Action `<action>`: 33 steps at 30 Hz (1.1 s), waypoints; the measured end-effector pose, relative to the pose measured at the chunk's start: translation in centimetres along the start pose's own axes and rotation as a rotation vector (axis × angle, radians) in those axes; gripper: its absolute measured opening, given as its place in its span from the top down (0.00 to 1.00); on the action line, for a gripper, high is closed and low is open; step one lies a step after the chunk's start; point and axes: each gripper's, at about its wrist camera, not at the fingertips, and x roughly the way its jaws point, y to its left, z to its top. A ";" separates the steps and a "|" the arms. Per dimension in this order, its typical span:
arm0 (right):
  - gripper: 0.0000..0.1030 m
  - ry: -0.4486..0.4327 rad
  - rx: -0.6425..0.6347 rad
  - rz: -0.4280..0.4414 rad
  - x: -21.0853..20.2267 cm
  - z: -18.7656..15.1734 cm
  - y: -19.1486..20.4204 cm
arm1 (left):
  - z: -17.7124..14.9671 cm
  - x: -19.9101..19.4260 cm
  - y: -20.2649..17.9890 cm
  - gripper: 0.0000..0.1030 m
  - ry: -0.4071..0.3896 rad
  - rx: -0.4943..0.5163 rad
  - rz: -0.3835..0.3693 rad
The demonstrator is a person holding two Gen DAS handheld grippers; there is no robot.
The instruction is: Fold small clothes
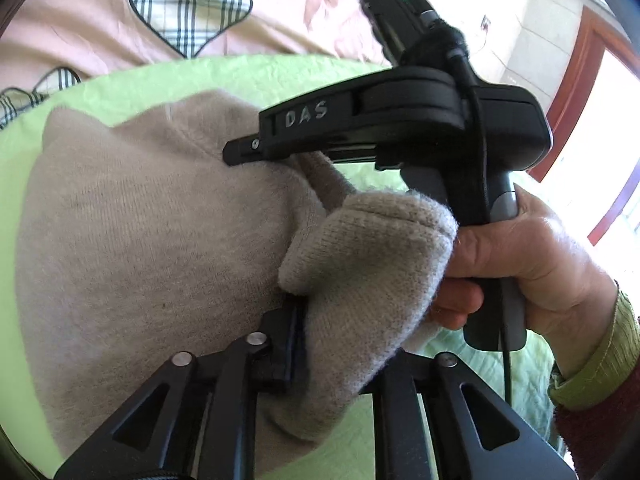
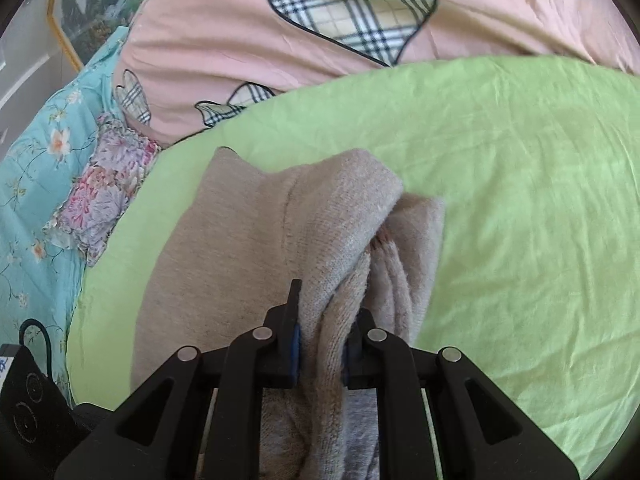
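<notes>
Both grippers, left (image 1: 320,332) and right (image 2: 322,344), are clamped on the sweater's (image 2: 248,240) near edge, its body running off toward 12 o'clock.

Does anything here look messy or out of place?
Nothing damaged. The beige knit garment is just bunched mid-fold on the green sheet, pinched by the left gripper and right gripper.
</notes>
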 end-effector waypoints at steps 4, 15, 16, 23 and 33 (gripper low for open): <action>0.76 -0.023 0.034 0.005 -1.1 -0.8 -0.7 | -0.2 -1.1 0.6 0.70 0.012 -0.003 -0.048; 0.29 -0.029 0.123 0.025 -4.7 -3.2 -0.4 | -2.8 -8.8 4.0 0.44 -0.014 -0.045 -0.058; 0.28 -0.021 0.123 0.025 -4.7 -3.5 -0.2 | -2.8 -9.4 4.8 0.42 -0.019 -0.060 -0.050; 0.28 0.037 0.069 -0.087 -4.3 -5.0 0.3 | -1.7 -10.3 11.9 0.28 -0.034 -0.197 0.026; 0.28 0.049 0.224 0.083 -1.3 -3.8 -1.9 | 1.0 -2.6 20.7 0.19 0.065 -0.480 -0.192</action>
